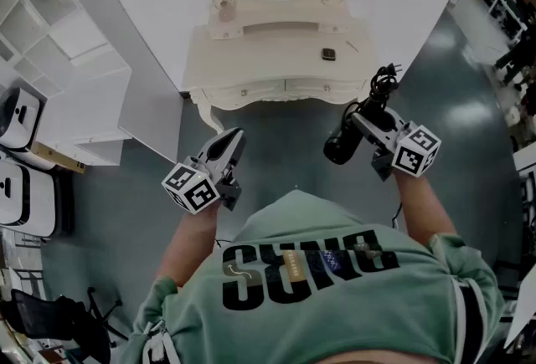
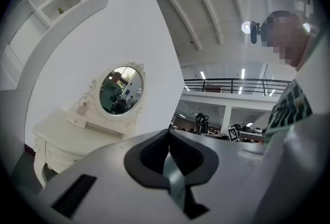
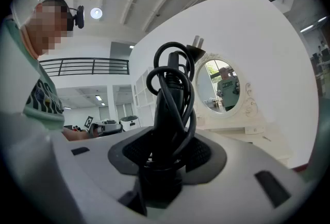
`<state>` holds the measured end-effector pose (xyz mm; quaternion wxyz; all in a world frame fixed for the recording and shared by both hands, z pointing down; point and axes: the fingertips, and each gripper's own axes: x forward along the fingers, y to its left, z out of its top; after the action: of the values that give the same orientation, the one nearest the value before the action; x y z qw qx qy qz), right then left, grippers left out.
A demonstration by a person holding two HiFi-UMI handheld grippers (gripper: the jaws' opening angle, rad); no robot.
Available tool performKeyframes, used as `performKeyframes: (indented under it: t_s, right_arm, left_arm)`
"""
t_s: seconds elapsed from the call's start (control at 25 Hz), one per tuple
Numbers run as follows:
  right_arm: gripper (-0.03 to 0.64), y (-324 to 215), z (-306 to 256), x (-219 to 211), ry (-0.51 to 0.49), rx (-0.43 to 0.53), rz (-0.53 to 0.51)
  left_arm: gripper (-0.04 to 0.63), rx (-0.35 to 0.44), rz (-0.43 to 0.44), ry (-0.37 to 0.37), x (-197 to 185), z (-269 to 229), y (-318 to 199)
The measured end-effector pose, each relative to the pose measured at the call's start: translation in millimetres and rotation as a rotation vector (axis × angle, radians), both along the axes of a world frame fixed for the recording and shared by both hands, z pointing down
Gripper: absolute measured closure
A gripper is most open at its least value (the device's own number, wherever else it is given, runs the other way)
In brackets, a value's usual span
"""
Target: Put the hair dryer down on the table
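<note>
Right gripper (image 1: 368, 126) jaws clamped on hair dryer (image 1: 342, 145), level for set-down on worktop (image 1: 251, 53), upper centre; left gripper (image 1: 233, 146) jaws together, seemingly empty.

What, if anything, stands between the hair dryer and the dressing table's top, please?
Nothing visible does. The hair dryer, gripped in the right tool, hangs just short of the dressing table. Its top is mostly bare; a small dark object lies right of centre.
</note>
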<state>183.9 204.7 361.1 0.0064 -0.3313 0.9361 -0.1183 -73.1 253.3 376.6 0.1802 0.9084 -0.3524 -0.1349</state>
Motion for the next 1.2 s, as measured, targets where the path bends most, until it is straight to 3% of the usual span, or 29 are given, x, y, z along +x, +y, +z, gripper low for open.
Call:
performKeyframes:
  t_s: [0.68,1.2]
  right_arm:
    - [0.456,-1,0,2,0.004,0.007,-0.01]
    - [0.456,-10,-11,46,0.005,0.024,-0.05]
  left_arm:
    - [0.584,0.0,-0.002,0.002,6,2,2]
    - [0.584,0.023,-0.028,-0.021,56,-6,1]
